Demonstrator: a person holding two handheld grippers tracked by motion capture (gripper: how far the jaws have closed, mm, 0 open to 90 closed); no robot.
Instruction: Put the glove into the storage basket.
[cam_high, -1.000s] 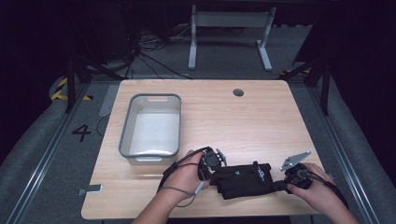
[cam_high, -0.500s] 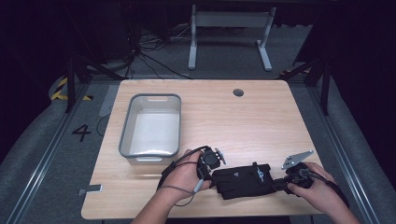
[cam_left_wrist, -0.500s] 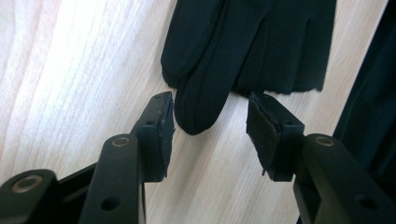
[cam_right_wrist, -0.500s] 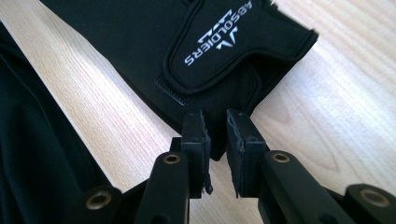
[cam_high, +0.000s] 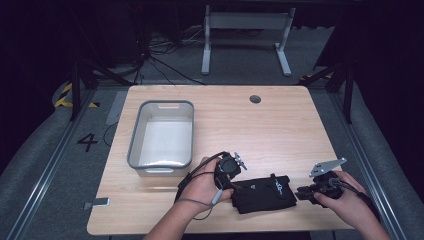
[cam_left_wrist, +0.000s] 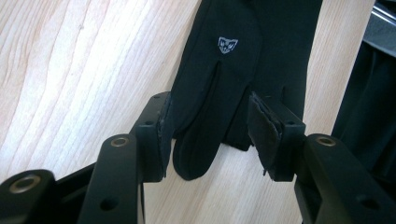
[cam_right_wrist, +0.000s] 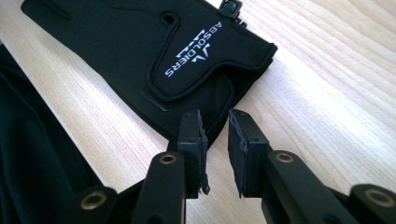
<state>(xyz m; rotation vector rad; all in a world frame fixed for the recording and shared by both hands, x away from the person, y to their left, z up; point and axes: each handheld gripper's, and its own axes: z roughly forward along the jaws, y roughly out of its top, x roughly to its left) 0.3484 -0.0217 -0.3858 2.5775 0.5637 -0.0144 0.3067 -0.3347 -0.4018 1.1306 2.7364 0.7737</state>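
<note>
The black glove (cam_high: 262, 192), with white lettering on its cuff, lies flat at the near counter (cam_high: 280, 130) edge. Left gripper (cam_left_wrist: 210, 135) jaws stand open around a fingertip; right gripper (cam_right_wrist: 215, 140) jaws have just been opening, the cuff edge between them, unpressed. The palm side is hidden.

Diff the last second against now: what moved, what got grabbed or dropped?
Both grippers have just been opening. The left gripper now stands open around the black glove's fingertips, pads apart from it. The right gripper has parted at the cuff edge. Glove, grey bin and both hands stayed put.
</note>
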